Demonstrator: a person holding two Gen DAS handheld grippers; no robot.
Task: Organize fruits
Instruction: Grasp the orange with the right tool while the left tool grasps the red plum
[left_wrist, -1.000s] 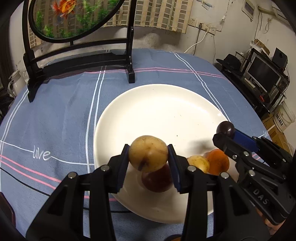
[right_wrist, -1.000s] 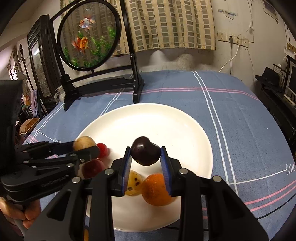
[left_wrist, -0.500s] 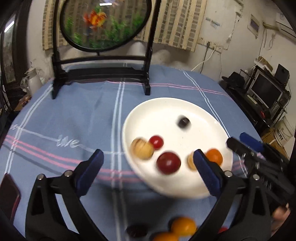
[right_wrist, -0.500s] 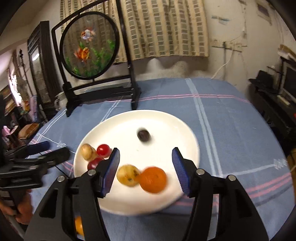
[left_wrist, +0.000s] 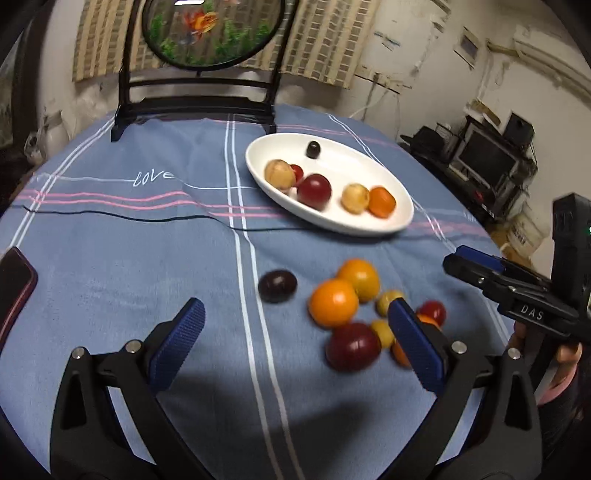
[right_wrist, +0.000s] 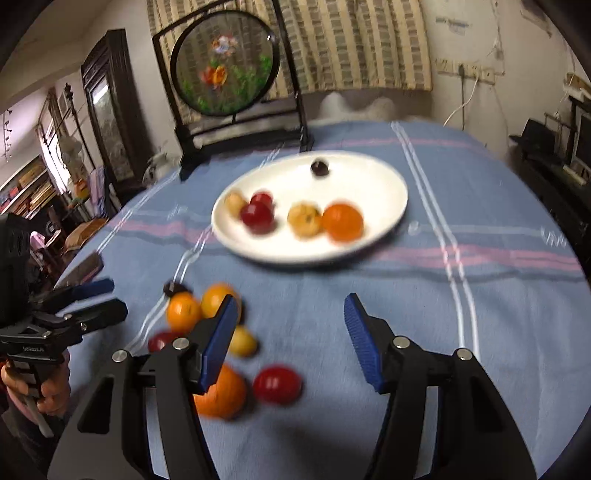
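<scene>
A white plate (left_wrist: 399, 221) (right_wrist: 373, 242) holds several fruits: a dark plum (left_wrist: 314, 149) at the back, a tan fruit (left_wrist: 279, 174), a dark red one (left_wrist: 314, 191) and an orange (left_wrist: 381, 202). Nearer me, loose fruits lie on the blue cloth: a dark plum (left_wrist: 277, 286), two oranges (left_wrist: 333, 302), a dark red plum (left_wrist: 352, 347) and a red fruit (right_wrist: 277, 384). My left gripper (left_wrist: 295, 345) hangs wide open over this pile, holding nothing. My right gripper (right_wrist: 291, 341) is open and empty just right of the pile.
A black stand with a round goldfish screen (left_wrist: 212, 33) rises behind the plate. A dark red phone (left_wrist: 14, 280) lies at the cloth's left edge and a thin black cable (left_wrist: 110, 218) crosses it. The round table drops off on the right toward a monitor (left_wrist: 484, 155).
Both grippers let go of their fruits, the tan one and the dark plum, which now lie on the plate. Both opened and drew back from the plate to the loose pile.
</scene>
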